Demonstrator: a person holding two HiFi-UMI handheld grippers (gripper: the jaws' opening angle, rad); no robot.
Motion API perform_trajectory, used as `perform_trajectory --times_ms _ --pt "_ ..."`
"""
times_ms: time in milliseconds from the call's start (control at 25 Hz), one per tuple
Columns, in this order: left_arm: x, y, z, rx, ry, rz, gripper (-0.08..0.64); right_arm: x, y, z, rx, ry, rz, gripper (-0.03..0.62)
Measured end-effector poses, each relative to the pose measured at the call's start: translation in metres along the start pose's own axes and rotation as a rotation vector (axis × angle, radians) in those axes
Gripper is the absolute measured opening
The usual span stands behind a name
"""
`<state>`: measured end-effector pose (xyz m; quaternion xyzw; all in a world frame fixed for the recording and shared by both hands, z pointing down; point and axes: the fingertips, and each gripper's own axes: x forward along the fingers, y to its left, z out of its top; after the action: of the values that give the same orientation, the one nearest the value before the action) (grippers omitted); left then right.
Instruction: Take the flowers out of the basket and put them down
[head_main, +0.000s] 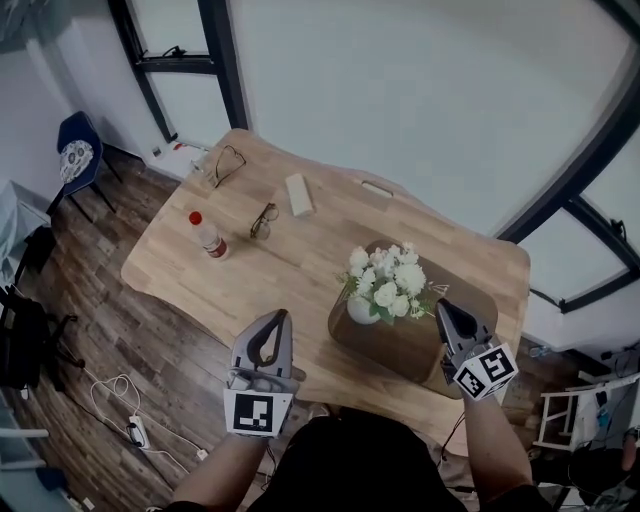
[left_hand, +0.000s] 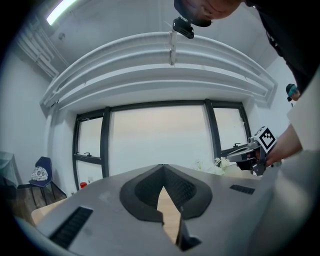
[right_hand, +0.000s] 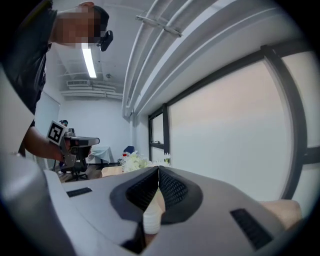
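Poised at the near edge of the wooden table (head_main: 300, 250), with left gripper (head_main: 280, 318) and right gripper (head_main: 442, 306) both clenched shut on nothing. Just ahead, in the dark basket (head_main: 400, 352) under the right gripper's tip: white flowers (head_main: 388, 278) in a small white pot (head_main: 361, 311). Likely light, with soft, easily crushed blooms, so best taken low, by the rigid pot. Hard to judge the basket's depth or the pot's base.

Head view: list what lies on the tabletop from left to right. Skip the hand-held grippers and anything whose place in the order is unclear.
bottle with a red cap → glasses → white block → white flowers
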<state>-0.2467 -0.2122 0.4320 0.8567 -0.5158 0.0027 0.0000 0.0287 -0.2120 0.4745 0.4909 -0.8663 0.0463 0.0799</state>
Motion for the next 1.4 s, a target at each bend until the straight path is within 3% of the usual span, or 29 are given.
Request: perform_trajectory --times_ms 240,360,560,600,640,680,760,1000,1400 --pt "0.013 0.019 -0.021 0.023 0.049 0.057 0.005 0.034 -0.004 -0.053 0.037 0.102 0.085 0.023" --pt "0.019 0.023 -0.028 0.000 0.070 0.069 0.005 0.047 0.002 -0.088 0.071 0.201 0.138 0.023" --pt "0.031 0.031 -0.040 0.030 0.107 0.077 0.005 0.064 0.018 -0.132 0.065 0.369 0.247 0.037" --pt "0.034 0.032 -0.039 0.027 0.106 0.077 0.005 0.069 0.020 -0.137 0.056 0.388 0.260 0.106" --pt "0.037 0.033 -0.037 0.027 0.103 0.077 0.005 0.073 0.022 -0.141 0.049 0.401 0.271 0.247" --pt "0.039 0.034 -0.035 0.030 0.103 0.078 0.005 0.078 0.024 -0.143 0.041 0.404 0.284 0.307" --pt "0.041 0.038 -0.032 0.038 0.115 0.089 0.005 0.088 0.029 -0.141 0.015 0.380 0.312 0.311" --pt "0.034 0.052 -0.019 0.074 0.109 0.130 0.005 0.129 0.043 -0.119 -0.001 0.226 0.350 0.311" --pt "0.001 0.070 -0.010 0.099 0.131 0.190 0.005 0.134 0.054 -0.090 -0.017 0.176 0.345 0.278"
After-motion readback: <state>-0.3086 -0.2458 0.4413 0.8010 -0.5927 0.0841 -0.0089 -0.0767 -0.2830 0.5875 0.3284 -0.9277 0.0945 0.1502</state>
